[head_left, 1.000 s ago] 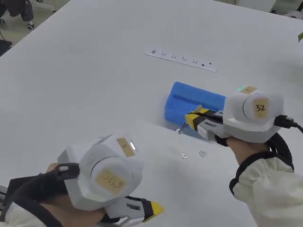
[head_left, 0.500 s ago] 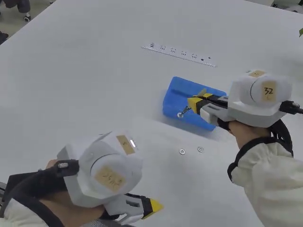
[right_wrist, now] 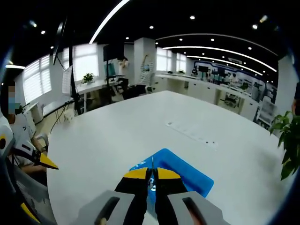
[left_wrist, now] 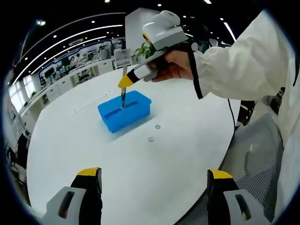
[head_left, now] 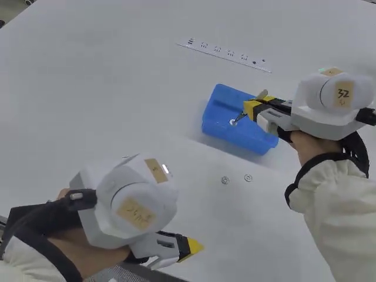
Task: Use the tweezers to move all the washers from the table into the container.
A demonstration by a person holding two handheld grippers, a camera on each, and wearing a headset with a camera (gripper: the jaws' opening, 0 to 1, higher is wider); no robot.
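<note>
My right gripper (head_left: 252, 109) is shut on thin metal tweezers (head_left: 238, 118) and holds them over the blue container (head_left: 226, 130). A small washer (head_left: 233, 123) sits at the tweezers' tip, above the container's inside. Two washers (head_left: 225, 180) (head_left: 248, 177) lie on the white table in front of the container. In the right gripper view the shut jaws pinch the tweezers (right_wrist: 152, 165) over the container (right_wrist: 180, 174). My left gripper (head_left: 183, 250) stays low at the near table edge; its own view shows it (left_wrist: 154, 176) open, looking at the container (left_wrist: 124, 112) and the washers (left_wrist: 151, 138).
A flat white power strip (head_left: 226, 56) lies on the table (head_left: 106, 88) beyond the container. A mesh chair (left_wrist: 253, 154) stands at the near right of the table. A person (right_wrist: 14, 126) sits off to the left in the right gripper view.
My right gripper has lifted the tweezers with the washer from the container's near side up and over the container. The left gripper has stayed put.
</note>
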